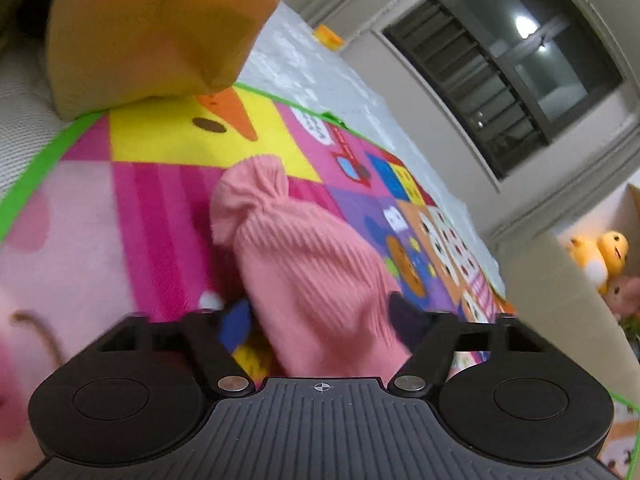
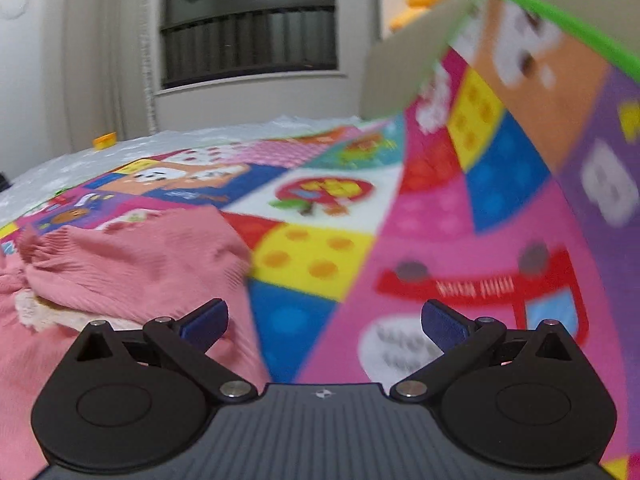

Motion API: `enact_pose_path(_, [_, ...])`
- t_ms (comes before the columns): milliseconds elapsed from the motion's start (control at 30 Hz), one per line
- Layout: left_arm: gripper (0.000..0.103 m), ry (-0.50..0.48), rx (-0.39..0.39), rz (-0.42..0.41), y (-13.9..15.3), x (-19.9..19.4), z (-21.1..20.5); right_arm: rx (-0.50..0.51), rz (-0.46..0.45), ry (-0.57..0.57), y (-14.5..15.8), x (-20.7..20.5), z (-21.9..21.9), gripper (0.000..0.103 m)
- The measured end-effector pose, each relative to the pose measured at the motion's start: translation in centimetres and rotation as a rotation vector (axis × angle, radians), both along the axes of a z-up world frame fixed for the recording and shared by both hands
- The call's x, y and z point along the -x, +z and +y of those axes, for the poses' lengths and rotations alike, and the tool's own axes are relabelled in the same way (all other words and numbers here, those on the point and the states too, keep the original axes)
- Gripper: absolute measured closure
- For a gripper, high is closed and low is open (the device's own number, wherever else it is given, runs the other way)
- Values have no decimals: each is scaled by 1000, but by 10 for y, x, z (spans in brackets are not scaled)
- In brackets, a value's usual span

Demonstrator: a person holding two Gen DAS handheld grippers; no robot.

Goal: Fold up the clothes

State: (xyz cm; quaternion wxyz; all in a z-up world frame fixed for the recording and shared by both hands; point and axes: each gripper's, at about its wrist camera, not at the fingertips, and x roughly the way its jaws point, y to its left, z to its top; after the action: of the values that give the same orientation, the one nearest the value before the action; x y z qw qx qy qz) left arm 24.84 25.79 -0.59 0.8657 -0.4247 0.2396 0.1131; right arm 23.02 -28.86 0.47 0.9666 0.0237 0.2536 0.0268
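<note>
The jaws of the left gripper [image 1: 324,320] are spread wide, and a pink ribbed knit garment [image 1: 304,264] is seen lying between them, its gathered cuff pointing away. The right gripper [image 2: 324,320] is likewise released, nothing being held; the garment [image 2: 132,256] lies beside its left finger. Both are set over a colourful cartoon-patterned play mat with a green border [image 2: 320,248]. A dark barred window [image 2: 248,24] and yellow plush toys [image 1: 600,256] are seen beyond.

colourful play mat [image 2: 320,248], pink ribbed garment [image 2: 132,256]
</note>
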Motion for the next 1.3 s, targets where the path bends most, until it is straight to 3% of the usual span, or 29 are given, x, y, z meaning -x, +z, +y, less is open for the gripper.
enact_pose_path(67, [71, -21, -21, 9, 2, -16, -4, -55, 18, -22, -5, -2, -9, 0])
enact_pose_path(133, [82, -63, -91, -16, 18, -24, -17, -91, 38, -35, -8, -6, -15, 0])
enact_pose_path(300, [85, -250, -295, -180, 84, -31, -85, -126, 43, -28, -13, -6, -20, 0])
enact_pose_path(433, [85, -436, -333, -304, 120, -41, -159, -156, 27, -28, -12, -2, -23, 0])
enact_pose_path(533, [84, -571, -363, -335, 121, -49, -215, -182, 16, -32, -12, 0, -27, 0])
enact_pose_path(600, [81, -656, -409, -318, 111, -53, -254, -197, 19, -32, -13, -1, -29, 0])
enact_pose_path(667, [61, -735, -453, -263, 90, -54, -287, -205, 18, -31, -13, -1, -30, 0])
enact_pose_path(733, [49, -802, -472, -207, 65, -56, -308, -208, 17, -32, -13, -1, -30, 0])
enact_pose_path(833, [34, -876, -475, -161, 39, -53, -315, -207, 24, -31, -13, -2, -30, 0])
enact_pose_path(933, [18, -918, -465, -193, 39, -30, -302, -206, 45, -24, -12, -6, -30, 0])
enact_pose_path(1033, [9, -908, -497, -231, 49, -1, -278, -183, 43, 19, -1, -9, -25, 0])
enact_pose_path(1133, [8, -819, -559, -219, 55, 11, -248, -154, -27, 91, 26, -10, -7, 0])
enact_pose_path(1200, [8, -737, -581, -174, 51, 9, -227, -206, -46, 164, 44, -17, 8, 0])
enact_pose_path(1300, [9, -677, -547, -115, 43, 6, -202, -287, 1, 267, 54, -40, 36, 8])
